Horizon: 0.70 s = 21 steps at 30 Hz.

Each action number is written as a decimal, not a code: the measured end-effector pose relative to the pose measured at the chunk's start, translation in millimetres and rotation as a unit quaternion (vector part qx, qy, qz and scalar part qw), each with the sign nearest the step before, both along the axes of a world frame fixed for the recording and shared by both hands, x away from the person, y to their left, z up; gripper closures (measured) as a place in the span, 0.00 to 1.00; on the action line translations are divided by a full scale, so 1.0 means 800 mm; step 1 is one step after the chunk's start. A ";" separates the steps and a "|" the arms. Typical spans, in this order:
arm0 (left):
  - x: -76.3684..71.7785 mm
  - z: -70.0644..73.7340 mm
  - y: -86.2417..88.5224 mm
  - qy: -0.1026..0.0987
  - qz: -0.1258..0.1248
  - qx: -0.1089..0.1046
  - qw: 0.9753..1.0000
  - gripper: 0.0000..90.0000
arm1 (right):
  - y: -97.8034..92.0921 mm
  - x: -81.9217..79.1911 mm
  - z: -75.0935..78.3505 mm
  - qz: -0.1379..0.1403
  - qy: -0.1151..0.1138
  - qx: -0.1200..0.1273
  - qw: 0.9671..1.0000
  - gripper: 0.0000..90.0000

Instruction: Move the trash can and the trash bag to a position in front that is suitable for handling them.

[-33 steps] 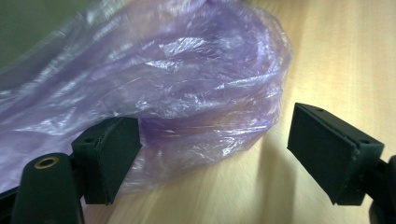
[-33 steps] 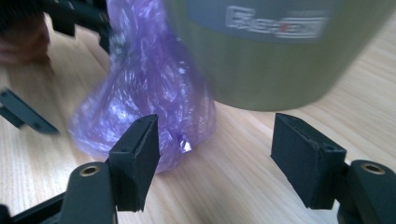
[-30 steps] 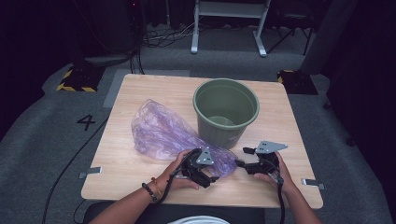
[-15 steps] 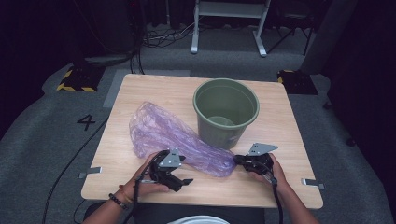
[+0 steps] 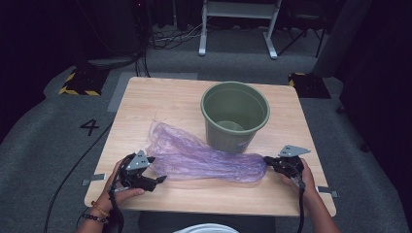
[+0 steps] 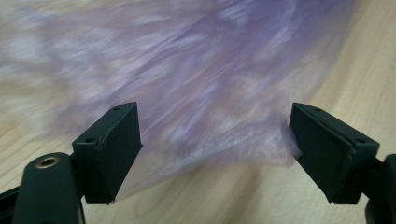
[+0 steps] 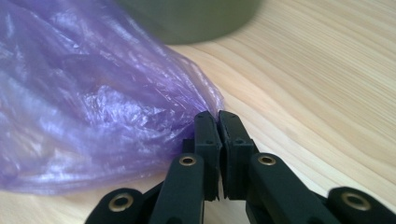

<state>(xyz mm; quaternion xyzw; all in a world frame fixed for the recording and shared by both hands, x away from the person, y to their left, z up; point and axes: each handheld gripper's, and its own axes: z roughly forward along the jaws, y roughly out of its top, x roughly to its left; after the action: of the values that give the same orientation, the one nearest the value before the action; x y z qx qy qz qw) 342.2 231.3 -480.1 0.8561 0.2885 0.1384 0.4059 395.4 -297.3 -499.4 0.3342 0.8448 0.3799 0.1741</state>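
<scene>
Purple plastic bags: one, lower centre of the frame
Green buckets: one, centre right
Wooden tables: one
Grippers: two, left gripper lower left, right gripper lower right

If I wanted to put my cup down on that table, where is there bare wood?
Bare wood lies at the table's far left, behind the purple bag and left of the green bucket. The near edge is crowded: the bag stretches between the left hand-held gripper and the right hand-held gripper.
</scene>
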 end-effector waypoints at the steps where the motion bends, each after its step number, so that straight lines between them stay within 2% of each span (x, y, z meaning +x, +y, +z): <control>1: 0.004 -0.002 0.003 0.004 0.005 0.001 1.000 0.19 | -0.007 0.001 0.000 -0.006 0.002 0.002 1.000 0.96; 4: 0.009 -0.007 0.005 0.009 0.017 0.011 1.000 0.19 | -0.018 0.002 0.001 -0.018 0.000 0.000 1.000 0.96; 5: 0.015 -0.013 0.007 0.011 0.025 0.014 1.000 0.19 | -0.027 0.003 0.001 -0.029 -0.002 -0.004 1.000 0.93; 7: 0.021 -0.020 0.008 0.014 0.027 0.028 0.999 0.19 | -0.033 0.004 0.002 -0.041 -0.004 0.002 0.999 0.83; 9: 0.024 -0.021 0.008 0.015 0.027 0.033 0.999 0.19 | -0.036 0.004 0.003 -0.045 -0.006 0.006 0.999 0.81; 10: 0.028 -0.026 0.006 0.019 0.028 0.041 0.999 0.19 | -0.038 0.002 0.009 -0.048 -0.014 0.018 0.999 0.69; 12: 0.029 -0.027 0.005 0.021 0.026 0.041 0.999 0.20 | -0.038 -0.001 0.019 -0.052 -0.027 0.029 0.998 0.64; 14: 0.034 -0.028 0.002 0.021 0.022 0.040 0.999 0.19 | -0.031 -0.007 0.035 -0.047 -0.048 0.044 0.997 0.53; 16: 0.036 -0.028 0.001 0.024 0.023 0.036 0.999 0.19 | -0.027 -0.009 0.040 -0.047 -0.056 0.048 0.996 0.50; 17: 0.040 -0.029 0.002 0.030 0.022 0.033 0.999 0.19 | -0.021 -0.011 0.047 -0.042 -0.067 0.053 0.995 0.46; 18: 0.043 -0.029 0.002 0.034 0.021 0.031 0.999 0.18 | -0.007 -0.010 0.059 -0.034 -0.085 0.066 0.994 0.38; 21: 0.045 -0.029 0.002 0.034 0.017 0.032 0.999 0.17 | 0.021 -0.001 0.070 -0.015 -0.083 0.079 0.993 0.32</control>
<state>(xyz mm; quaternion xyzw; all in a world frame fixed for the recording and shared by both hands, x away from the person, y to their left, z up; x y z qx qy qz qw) 378.0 232.8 -503.6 0.8676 0.3124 0.1252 0.3660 394.9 -280.7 -443.5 0.3265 0.7898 0.4694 0.2222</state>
